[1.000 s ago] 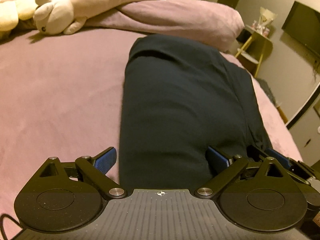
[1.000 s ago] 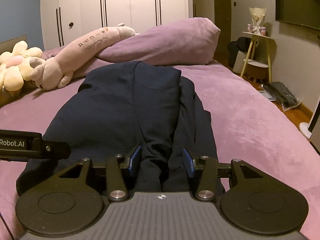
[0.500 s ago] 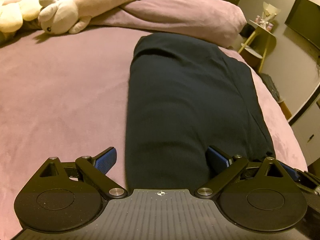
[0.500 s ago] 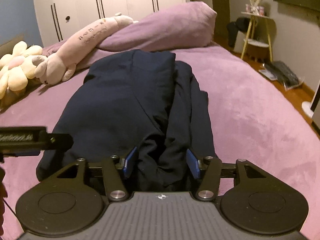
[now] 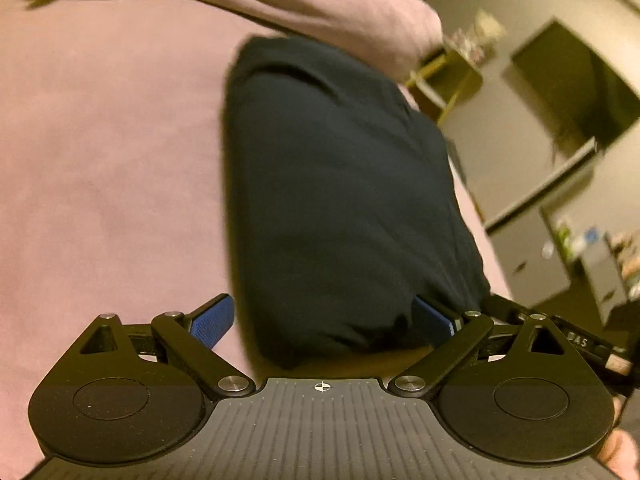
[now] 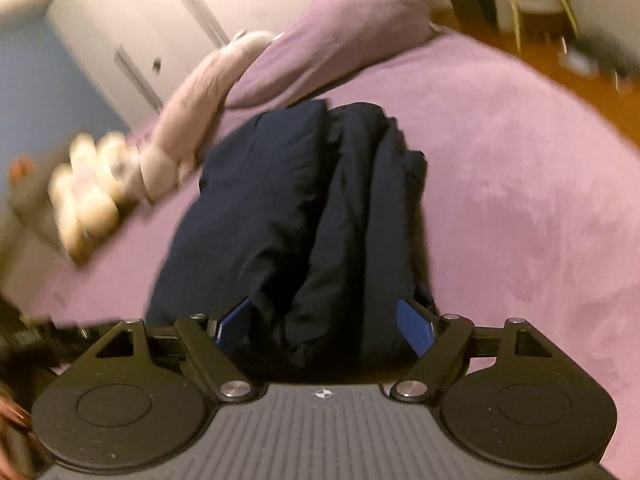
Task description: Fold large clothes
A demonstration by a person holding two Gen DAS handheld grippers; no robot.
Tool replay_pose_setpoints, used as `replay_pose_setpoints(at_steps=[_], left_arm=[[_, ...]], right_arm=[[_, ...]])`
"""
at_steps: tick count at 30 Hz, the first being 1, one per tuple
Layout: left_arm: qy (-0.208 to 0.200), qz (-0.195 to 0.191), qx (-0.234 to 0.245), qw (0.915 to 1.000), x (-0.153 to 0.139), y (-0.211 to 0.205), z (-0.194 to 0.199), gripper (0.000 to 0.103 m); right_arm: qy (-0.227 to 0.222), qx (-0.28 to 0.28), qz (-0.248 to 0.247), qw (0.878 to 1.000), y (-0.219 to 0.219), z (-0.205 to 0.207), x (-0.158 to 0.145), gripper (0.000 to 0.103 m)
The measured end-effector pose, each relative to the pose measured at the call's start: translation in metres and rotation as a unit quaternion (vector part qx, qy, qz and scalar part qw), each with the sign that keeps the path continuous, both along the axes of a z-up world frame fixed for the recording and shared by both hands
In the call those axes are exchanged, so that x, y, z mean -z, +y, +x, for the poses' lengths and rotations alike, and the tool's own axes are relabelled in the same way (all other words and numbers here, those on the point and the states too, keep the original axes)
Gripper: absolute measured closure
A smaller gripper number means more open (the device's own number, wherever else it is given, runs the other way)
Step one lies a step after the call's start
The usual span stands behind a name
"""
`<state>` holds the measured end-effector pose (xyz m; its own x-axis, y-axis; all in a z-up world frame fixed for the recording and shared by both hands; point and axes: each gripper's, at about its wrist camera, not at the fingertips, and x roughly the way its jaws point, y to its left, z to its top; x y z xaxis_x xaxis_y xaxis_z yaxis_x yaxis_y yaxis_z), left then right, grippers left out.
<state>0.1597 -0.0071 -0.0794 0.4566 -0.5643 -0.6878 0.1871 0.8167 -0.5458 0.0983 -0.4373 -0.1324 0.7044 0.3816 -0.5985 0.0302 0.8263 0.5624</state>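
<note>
A dark navy garment (image 5: 340,200) lies folded into a long strip on the mauve bed (image 5: 100,160). My left gripper (image 5: 324,320) stands wide open. The strip's near end sits between its blue pads (image 5: 212,320), clear of the left pad. In the right wrist view the garment (image 6: 288,208) shows its layered right edge and loose folds. My right gripper (image 6: 324,326) straddles that near end; its jaws are opening and the bunched cloth lies slack between them. The right gripper's body (image 5: 580,340) shows at the left view's right edge.
A mauve pillow (image 6: 340,32) and a long pink plush (image 6: 192,120) lie at the head of the bed, with a cream flower plush (image 6: 84,208) to the left. White wardrobe doors (image 6: 160,20) stand behind. Beyond the bed's right edge are a yellow-legged side table (image 5: 448,76), a wall TV (image 5: 580,92) and wooden floor (image 6: 580,92).
The right gripper's jaws have spread from a pinch on the bunched cloth to a wide gap. Both views have swung and rolled and are now blurred. The garment still lies flat.
</note>
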Motion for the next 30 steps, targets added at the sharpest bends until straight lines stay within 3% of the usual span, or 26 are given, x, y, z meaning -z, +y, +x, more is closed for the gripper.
replay_pose_setpoints(at_steps=[5, 8, 11, 13, 19, 23, 25, 30], left_arm=[[0.009, -0.071, -0.056, 0.9959, 0.010, 0.031, 0.033, 0.004], [0.032, -0.095, -0.066, 0.9928, 0.028, 0.028, 0.063, 0.005], [0.056, -0.114, -0.067, 0.9897, 0.044, 0.016, 0.089, 0.014], [0.069, -0.130, -0.067, 0.9869, 0.052, 0.011, 0.100, 0.014], [0.074, -0.147, -0.066, 0.9842, 0.066, 0.005, 0.122, 0.011], [0.055, -0.126, -0.060, 0.9886, 0.054, -0.001, 0.121, 0.024], [0.046, -0.116, -0.055, 0.9907, 0.044, -0.002, 0.120, 0.027], [0.025, -0.111, -0.059, 0.9918, 0.026, 0.003, 0.123, 0.034]], right_arm=[[0.039, 0.031, 0.141, 0.989, -0.041, 0.039, 0.031, 0.021], [0.065, 0.049, 0.182, 0.980, -0.053, 0.064, 0.053, 0.022], [0.077, 0.057, 0.211, 0.973, -0.057, 0.082, 0.070, 0.033], [0.079, 0.053, 0.232, 0.968, -0.058, 0.090, 0.076, 0.035], [0.075, 0.032, 0.216, 0.973, -0.051, 0.109, 0.078, 0.044], [0.057, 0.014, 0.172, 0.983, -0.039, 0.110, 0.063, 0.055], [0.048, 0.005, 0.143, 0.989, -0.031, 0.110, 0.053, 0.057], [0.035, -0.005, 0.124, 0.992, -0.008, 0.124, 0.033, 0.057]])
